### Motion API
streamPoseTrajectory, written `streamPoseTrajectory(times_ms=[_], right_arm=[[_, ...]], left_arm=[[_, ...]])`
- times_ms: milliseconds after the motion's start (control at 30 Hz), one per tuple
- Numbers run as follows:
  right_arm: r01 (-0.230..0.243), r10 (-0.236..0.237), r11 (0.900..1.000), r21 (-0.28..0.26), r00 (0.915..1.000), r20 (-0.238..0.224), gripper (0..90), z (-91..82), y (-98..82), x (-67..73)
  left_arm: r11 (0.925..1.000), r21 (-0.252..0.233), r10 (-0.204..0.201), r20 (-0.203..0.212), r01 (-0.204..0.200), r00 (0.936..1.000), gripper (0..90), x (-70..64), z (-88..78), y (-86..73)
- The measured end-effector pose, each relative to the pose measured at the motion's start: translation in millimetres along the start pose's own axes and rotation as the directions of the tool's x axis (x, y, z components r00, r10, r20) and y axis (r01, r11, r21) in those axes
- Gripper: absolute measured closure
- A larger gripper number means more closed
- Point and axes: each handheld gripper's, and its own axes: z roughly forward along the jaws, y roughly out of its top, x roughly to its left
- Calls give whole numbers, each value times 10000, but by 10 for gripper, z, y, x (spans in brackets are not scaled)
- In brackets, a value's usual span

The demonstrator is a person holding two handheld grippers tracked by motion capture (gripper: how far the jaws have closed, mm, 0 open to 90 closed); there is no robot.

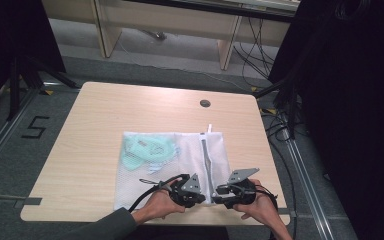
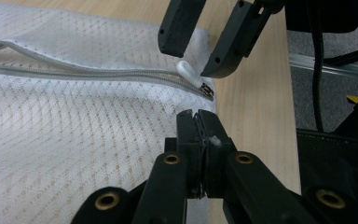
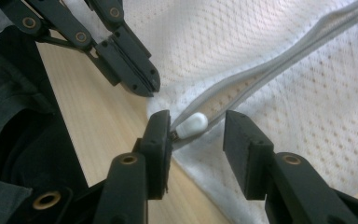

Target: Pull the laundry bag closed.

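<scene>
Mesh bag lies flat at the table's near edge. Left gripper is clamped on the bag's corner; right gripper is apart around the zipper pull.

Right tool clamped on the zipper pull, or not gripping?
Not gripping. In the right gripper view the right tool stands open: the white zipper pull lies against one jaw, with a clear gap to the other.

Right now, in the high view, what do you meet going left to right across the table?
Bare table top → green items inside the mesh bag → left gripper → zipper → right gripper.
</scene>
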Motion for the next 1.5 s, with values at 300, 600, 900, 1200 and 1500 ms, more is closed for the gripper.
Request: streamPoseTrajectory(times_ms=[300,600,900,1200,1500], right_arm=[[1077,-1063,9934,385,9936,-382,705,54,38,34],[1473,-1439,9875,555,9877,-613,774,69,57,49],[1642,-1581,9840,693,9837,-859,848,84,58,70],[1931,-1859,9787,701,9777,-979,862,92,79,75],[1086,-1071,9939,193,9920,-663,863,-12,119,123]], left_arm=[[9999,79,140,83,-140,9999,882,-15,7,-14],[9997,157,208,133,-210,9997,880,-20,16,-25],[9992,269,306,180,-311,9994,880,-26,23,-37],[9995,216,217,209,-221,9995,860,-28,11,-53],[9961,376,805,-238,-795,9965,667,-144,15,-57]])
